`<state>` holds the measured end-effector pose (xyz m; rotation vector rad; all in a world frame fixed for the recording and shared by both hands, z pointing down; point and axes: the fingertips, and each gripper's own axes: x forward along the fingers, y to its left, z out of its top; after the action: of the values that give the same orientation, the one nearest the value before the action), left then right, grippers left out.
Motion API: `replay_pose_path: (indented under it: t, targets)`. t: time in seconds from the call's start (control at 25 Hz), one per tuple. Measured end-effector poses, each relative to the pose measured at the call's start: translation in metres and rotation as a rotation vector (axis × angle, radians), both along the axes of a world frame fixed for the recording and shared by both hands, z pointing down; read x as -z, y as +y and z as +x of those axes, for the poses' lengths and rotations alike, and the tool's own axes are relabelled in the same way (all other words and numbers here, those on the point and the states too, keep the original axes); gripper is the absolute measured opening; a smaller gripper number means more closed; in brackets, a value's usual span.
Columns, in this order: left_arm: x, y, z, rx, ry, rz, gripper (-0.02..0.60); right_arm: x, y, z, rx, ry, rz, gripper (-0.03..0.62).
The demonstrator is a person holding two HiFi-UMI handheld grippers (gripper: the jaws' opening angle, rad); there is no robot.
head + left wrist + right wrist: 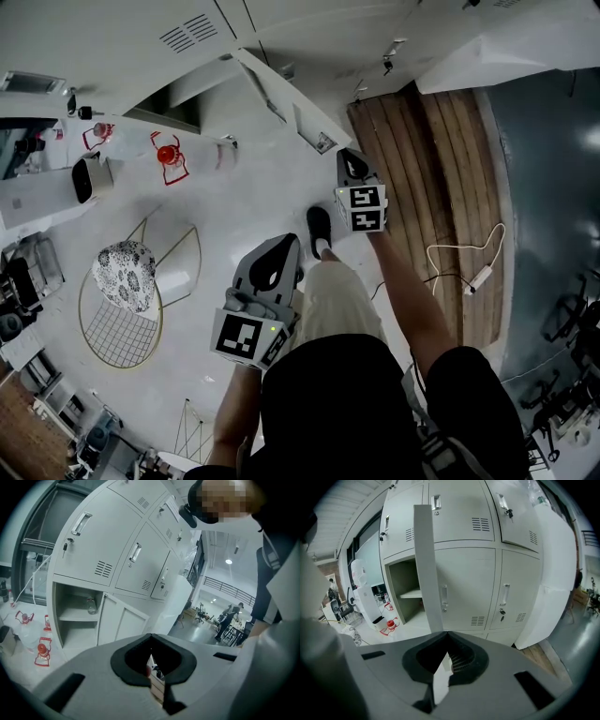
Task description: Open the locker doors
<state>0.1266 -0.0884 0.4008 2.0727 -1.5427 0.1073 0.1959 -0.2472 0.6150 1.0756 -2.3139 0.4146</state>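
The grey lockers (187, 37) run along the top of the head view. One lower door (291, 98) stands swung out. In the right gripper view I face that door (427, 569) edge-on, with its bare compartment (405, 595) to the left and closed doors (464, 583) to the right. My right gripper (446, 634) (352, 155) is shut, its tips right at the door's edge; whether they touch it I cannot tell. My left gripper (150, 637) (286, 242) is shut and holds nothing, well back from the lockers. It looks at an open compartment (77, 616) holding a bottle (90, 604).
Red wire-framed items (167, 157) and a white appliance (91, 176) sit on the floor to the left. A wire chair with a patterned cushion (125, 272) stands nearer. A wooden floor strip (431, 169) and a cable with a power strip (478, 277) lie to the right.
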Motion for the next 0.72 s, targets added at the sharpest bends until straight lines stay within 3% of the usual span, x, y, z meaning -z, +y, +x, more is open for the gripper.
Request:
replay_pose_path:
  t: [0.44,0.72]
  targets:
    - [0.019,0.017,0.007,-0.066,-0.019,0.018,0.018,0.049,0.025,0.013,-0.024,-0.035,0.025,0.003]
    - [0.037,0.045,-0.012,-0.132,-0.033,0.055,0.018,0.102,0.06,0.013,-0.087,-0.069,0.073,0.003]
